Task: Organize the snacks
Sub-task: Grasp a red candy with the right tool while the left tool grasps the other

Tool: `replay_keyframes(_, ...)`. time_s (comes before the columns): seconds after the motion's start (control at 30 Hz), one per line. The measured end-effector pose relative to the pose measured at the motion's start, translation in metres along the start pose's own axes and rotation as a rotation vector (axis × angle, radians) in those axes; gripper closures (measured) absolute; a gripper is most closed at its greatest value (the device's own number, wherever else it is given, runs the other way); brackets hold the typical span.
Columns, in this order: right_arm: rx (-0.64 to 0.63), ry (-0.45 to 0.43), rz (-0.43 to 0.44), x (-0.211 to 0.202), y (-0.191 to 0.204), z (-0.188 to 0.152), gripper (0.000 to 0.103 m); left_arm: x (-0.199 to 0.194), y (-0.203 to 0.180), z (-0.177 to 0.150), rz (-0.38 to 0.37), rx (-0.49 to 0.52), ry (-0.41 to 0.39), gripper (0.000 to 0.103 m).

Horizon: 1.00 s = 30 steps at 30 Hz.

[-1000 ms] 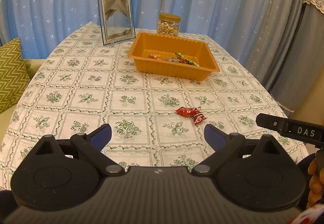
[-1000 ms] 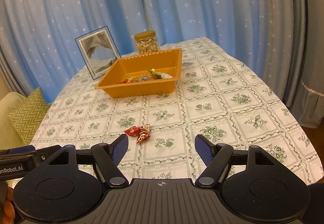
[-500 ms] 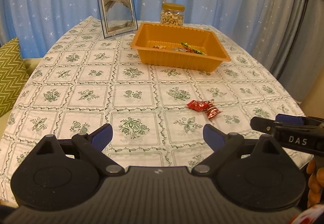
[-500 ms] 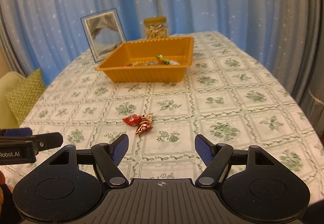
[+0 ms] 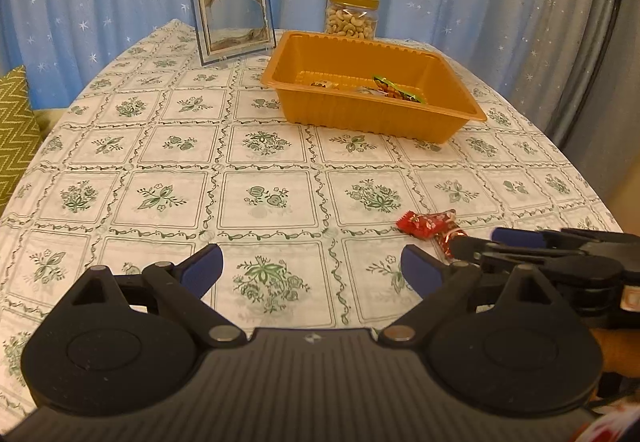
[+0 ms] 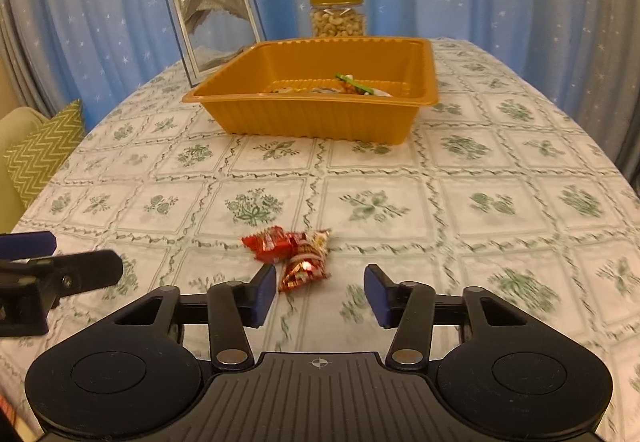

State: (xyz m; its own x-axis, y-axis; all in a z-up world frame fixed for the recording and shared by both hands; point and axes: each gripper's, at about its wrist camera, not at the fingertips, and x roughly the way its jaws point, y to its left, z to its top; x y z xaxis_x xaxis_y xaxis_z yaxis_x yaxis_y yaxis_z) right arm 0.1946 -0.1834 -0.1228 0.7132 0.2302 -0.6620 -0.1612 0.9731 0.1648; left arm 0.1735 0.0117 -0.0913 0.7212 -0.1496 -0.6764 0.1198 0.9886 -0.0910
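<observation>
Both tools gape, right tool [image 6: 320, 292] partly hiding the red snacks [image 6: 294, 254]

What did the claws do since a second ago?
The right claw moved forward and down toward the two red candies, narrowing its opening a little; it now sits open just short of them, holding nothing. The left claw came forward slightly too, open and empty. The candies, the orange tray, the nut jar and the picture frame stayed put.
</observation>
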Motion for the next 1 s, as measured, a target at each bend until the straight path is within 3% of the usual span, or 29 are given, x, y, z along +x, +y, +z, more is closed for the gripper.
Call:
replay_keyframes(0.37,-0.115,0.010,-0.041,0.029,0.010,0.005,0.076,0.014,0.001,-0.006,-0.018,0.001,0.027,0.008)
replay_keyframes(0.7,0.000,-0.015,-0.101,-0.005,-0.029,0.006,0.083,0.033,-0.025,0.001,-0.088,0.078,0.020,0.013)
replay_keyframes(1.0,0.102,-0.011,-0.117,-0.014,-0.059,0.002,0.083,0.067,-0.058,0.016,-0.173,0.224,0.007,0.026)
